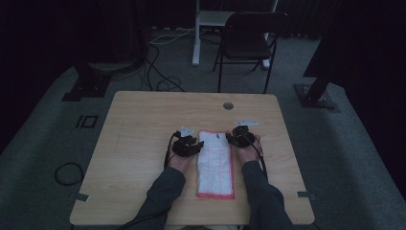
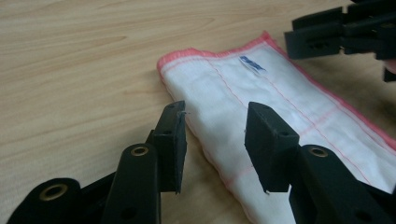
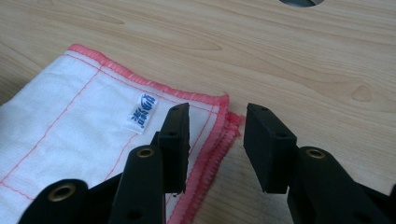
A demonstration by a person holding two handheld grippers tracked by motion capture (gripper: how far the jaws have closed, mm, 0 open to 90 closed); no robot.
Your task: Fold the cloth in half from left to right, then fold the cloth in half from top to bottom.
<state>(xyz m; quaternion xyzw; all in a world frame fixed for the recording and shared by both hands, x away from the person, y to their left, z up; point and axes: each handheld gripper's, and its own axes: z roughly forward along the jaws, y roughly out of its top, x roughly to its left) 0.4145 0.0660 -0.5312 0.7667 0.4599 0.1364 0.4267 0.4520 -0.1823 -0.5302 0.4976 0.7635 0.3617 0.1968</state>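
The table bears a folded cloth, lying lengthwise near its middle, red-hemmed, label at the far end. The left gripper straddles the cloth's left folded edge, the right gripper its right hemmed corner; both are released, jaws apart and pinching nothing, probably so the fold lies flat.

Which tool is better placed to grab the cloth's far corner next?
Right, probably. The right tool stands open with the folded cloth corner's red hem between its jaws. The left tool straddles the long folded edge, short of the corner.
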